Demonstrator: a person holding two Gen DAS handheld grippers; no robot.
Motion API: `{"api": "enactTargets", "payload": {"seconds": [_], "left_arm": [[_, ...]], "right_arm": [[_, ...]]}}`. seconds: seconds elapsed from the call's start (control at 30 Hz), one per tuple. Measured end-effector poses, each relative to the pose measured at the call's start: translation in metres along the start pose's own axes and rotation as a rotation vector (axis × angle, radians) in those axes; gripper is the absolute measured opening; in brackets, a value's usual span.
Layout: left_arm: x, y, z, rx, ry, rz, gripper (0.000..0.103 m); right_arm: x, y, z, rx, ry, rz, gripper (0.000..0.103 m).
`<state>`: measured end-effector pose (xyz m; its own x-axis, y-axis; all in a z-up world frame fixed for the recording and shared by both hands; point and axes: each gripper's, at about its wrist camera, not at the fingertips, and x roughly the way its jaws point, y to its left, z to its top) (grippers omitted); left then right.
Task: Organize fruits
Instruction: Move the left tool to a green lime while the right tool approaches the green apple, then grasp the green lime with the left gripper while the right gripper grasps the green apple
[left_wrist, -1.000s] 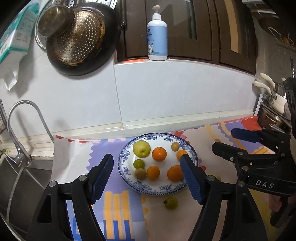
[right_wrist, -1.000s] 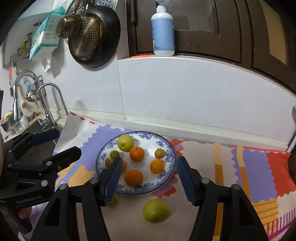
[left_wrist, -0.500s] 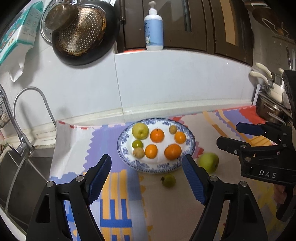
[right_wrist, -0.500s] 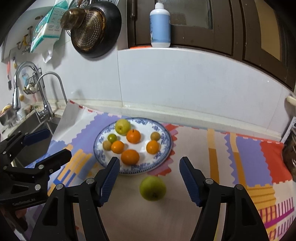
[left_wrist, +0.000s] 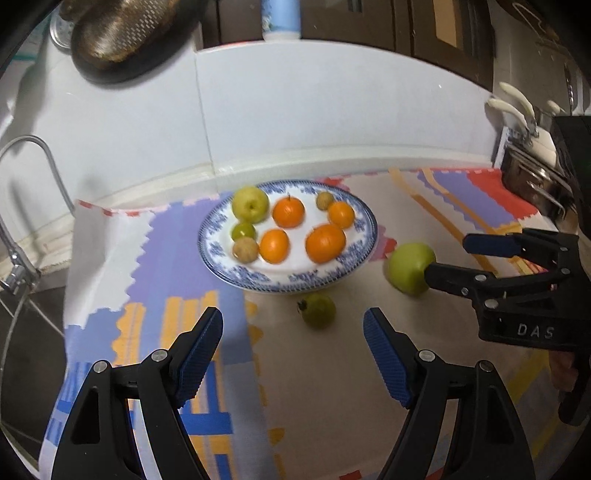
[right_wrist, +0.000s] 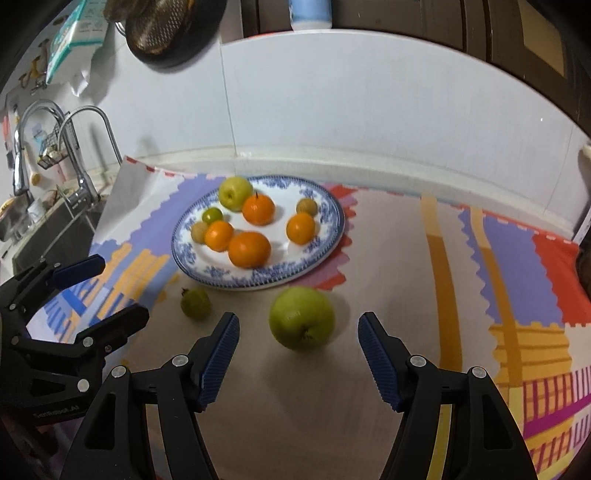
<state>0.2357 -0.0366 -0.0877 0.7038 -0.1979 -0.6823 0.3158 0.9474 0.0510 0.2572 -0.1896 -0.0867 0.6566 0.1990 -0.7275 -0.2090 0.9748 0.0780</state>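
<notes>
A blue-patterned plate holds several oranges, a yellow-green apple and small fruits. On the mat in front of it lie a big green apple and a small green fruit. My left gripper is open, with the small green fruit just beyond its blue pads. My right gripper is open too, its pads either side of the big apple's near face and clear of it.
A colourful patterned mat covers the counter. A sink with taps lies to the left. Metal cookware sits at the right edge. Pans hang on the tiled wall, below a ledge with a bottle.
Both grippers have come down toward the mat and tilted further downward. The plate and loose fruits now look larger and closer. The big green apple came into the left wrist view.
</notes>
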Motion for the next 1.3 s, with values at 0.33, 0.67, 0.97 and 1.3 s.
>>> {"api": "enactTargets", "payload": {"seconds": [0.33,0.67,0.97,1.3], "left_arm": [[0.038,-0.004,0.000,0.006,0.076,-0.049,0.069],[0.062,-0.006,0.004,-0.010,0.108,-0.079,0.051],[0.070,-0.006,0.005,-0.017,0.133,-0.094,0.034],[0.070,-0.003,0.005,-0.028,0.133,-0.096,0.030]], "right_arm": [[0.029,-0.009,-0.009,0.037,0.063,0.019,0.067],[0.040,-0.012,-0.004,0.055,0.063,0.030,0.067],[0.045,-0.010,-0.003,0.055,0.072,0.056,0.052],[0.045,-0.007,-0.003,0.044,0.068,0.051,0.051]]}}
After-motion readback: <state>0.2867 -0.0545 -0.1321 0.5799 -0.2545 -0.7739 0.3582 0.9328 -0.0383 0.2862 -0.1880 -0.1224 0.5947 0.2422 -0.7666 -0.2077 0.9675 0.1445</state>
